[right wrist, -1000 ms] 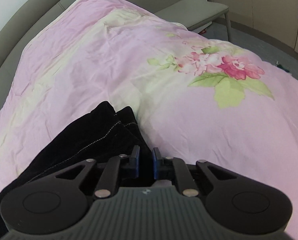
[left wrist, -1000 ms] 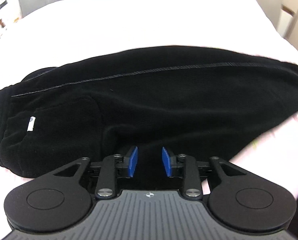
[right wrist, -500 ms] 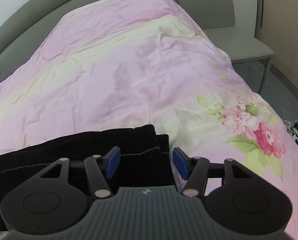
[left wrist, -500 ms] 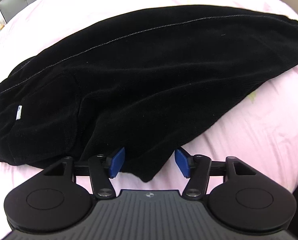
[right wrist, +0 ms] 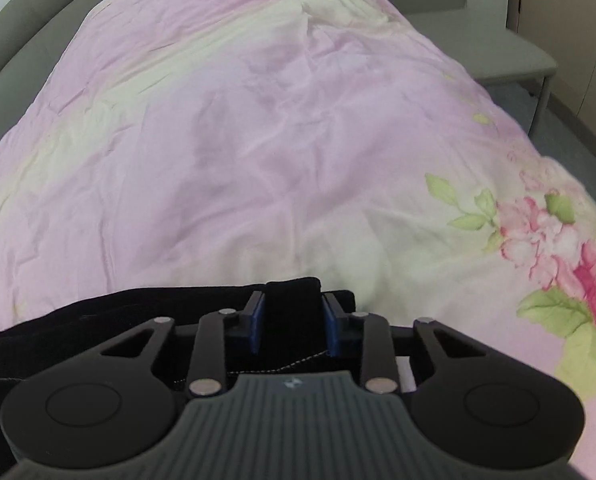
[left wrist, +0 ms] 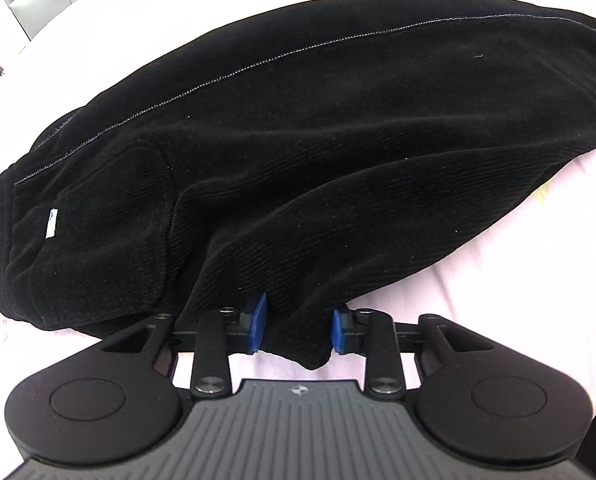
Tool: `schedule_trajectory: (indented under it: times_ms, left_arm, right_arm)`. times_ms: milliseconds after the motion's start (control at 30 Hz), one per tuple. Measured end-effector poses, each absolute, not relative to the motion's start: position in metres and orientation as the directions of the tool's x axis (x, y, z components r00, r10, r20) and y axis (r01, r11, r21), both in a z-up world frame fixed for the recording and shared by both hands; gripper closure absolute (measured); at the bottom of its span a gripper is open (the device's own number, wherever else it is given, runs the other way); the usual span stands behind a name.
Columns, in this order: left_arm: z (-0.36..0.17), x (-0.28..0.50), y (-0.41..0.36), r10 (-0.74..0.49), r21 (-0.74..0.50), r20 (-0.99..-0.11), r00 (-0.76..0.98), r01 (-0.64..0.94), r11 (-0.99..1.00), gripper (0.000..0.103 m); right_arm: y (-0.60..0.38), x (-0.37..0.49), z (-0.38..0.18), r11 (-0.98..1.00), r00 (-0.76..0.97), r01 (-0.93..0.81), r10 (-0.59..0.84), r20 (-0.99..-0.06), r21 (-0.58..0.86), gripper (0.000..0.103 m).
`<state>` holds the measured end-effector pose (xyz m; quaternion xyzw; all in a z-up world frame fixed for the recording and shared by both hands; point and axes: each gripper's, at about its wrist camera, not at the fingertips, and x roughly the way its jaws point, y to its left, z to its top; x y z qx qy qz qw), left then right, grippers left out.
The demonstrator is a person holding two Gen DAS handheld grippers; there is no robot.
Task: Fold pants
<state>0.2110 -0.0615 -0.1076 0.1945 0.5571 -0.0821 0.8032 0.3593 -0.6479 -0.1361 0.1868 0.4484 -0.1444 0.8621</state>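
Two claws work one pair of black pants [left wrist: 338, 140] laid across a bed with a pink quilt [right wrist: 257, 140]. Nearest in the left wrist view, the left claw [left wrist: 296, 328] has a hanging fold of the pants' near edge between its blue pads [left wrist: 257, 326]; its jaws are closing, and both pads already touch the cloth. Beyond it the pants spread wide over the quilt, waistband end to the left with a small white tag [left wrist: 52, 224] and a rounded pocket [left wrist: 137, 232], and a pale stitched seam [left wrist: 298, 50] running up to the right. In the right wrist view the right claw [right wrist: 293, 328] is closing too, with the cuff end of a leg [right wrist: 293, 292] standing up between its pads, gripped on both sides. Past that cuff lies bare quilt, creased, with a pink flower print [right wrist: 558, 236] at the right edge. Farthest off, a grey chair [right wrist: 498, 52] stands beside the bed
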Motion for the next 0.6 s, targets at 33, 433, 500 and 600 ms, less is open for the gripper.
schedule_trajectory:
  times_ms: [33, 433, 500, 600]
  left_arm:
    - [-0.108, 0.209, -0.063, 0.089, 0.228, -0.925, 0.368, 0.356, 0.906, 0.072]
    - [-0.106, 0.197, -0.061, 0.079, 0.219, -0.934, 0.347, 0.383, 0.897, 0.083]
    - [-0.105, 0.196, -0.061, 0.075, 0.217, -0.935, 0.348, 0.39, 0.895, 0.083]
    - [-0.115, 0.202, -0.05, 0.074, 0.216, -0.933, 0.351, 0.387, 0.896, 0.083]
  right_arm:
    - [-0.649, 0.361, -0.128, 0.889, 0.581, 0.418, -0.106, -0.807, 0.184, 0.102]
    - [-0.688, 0.363, -0.149, 0.834, 0.461, 0.551, -0.279, -0.843, 0.025, 0.103]
    - [-0.708, 0.348, -0.149, 0.804, 0.497, 0.567, -0.163, -0.852, 0.177, 0.103]
    - [-0.705, 0.324, -0.133, 0.826, 0.54, 0.518, -0.115, -0.834, 0.221, 0.098]
